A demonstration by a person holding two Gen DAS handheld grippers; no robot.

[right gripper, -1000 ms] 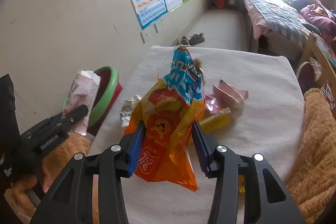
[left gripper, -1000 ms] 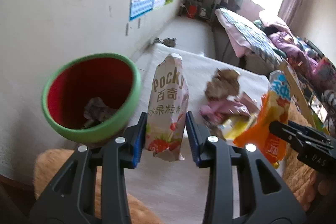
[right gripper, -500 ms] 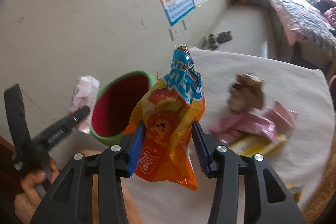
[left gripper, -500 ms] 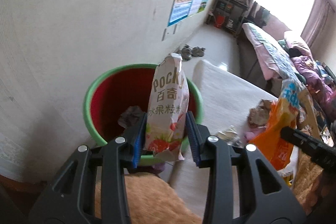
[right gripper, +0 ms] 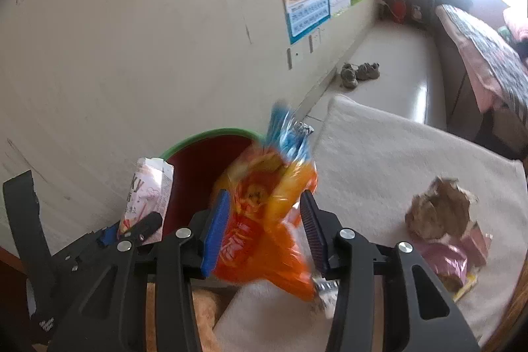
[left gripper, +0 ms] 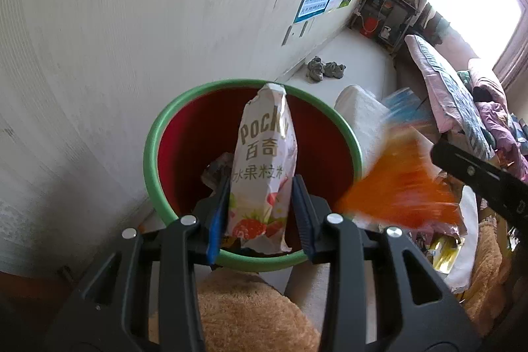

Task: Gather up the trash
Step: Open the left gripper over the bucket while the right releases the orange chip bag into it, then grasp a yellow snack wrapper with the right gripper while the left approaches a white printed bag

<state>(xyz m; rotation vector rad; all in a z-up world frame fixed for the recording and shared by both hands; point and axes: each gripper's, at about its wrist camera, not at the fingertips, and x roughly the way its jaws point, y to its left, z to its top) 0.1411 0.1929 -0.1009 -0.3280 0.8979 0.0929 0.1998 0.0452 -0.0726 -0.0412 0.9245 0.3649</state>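
My left gripper [left gripper: 260, 213] is shut on a white Pocky wrapper [left gripper: 264, 167] and holds it upright over the mouth of the red bin with a green rim [left gripper: 171, 127]. Crumpled trash [left gripper: 216, 169] lies in the bin. My right gripper [right gripper: 264, 223] holds an orange and blue snack bag [right gripper: 264, 240], blurred by motion, just right of the bin [right gripper: 198, 160]. The bag [left gripper: 399, 183] and the right gripper's finger [left gripper: 478, 177] show in the left wrist view. The Pocky wrapper [right gripper: 148, 197] and left gripper [right gripper: 132, 230] show in the right wrist view.
A table with a white cloth [right gripper: 396, 160] stands right of the bin. On it lie a brown crumpled wrapper [right gripper: 439, 210], a pink wrapper [right gripper: 445, 256] and a yellow one [right gripper: 465, 282]. The wall [left gripper: 132, 22] is close on the left. Shoes [left gripper: 325, 70] lie on the floor. A bed [left gripper: 462, 94] stands behind.
Both grippers have swung left from the table toward the bin. The Pocky wrapper is now over the bin's mouth and the orange bag is beside its rim.
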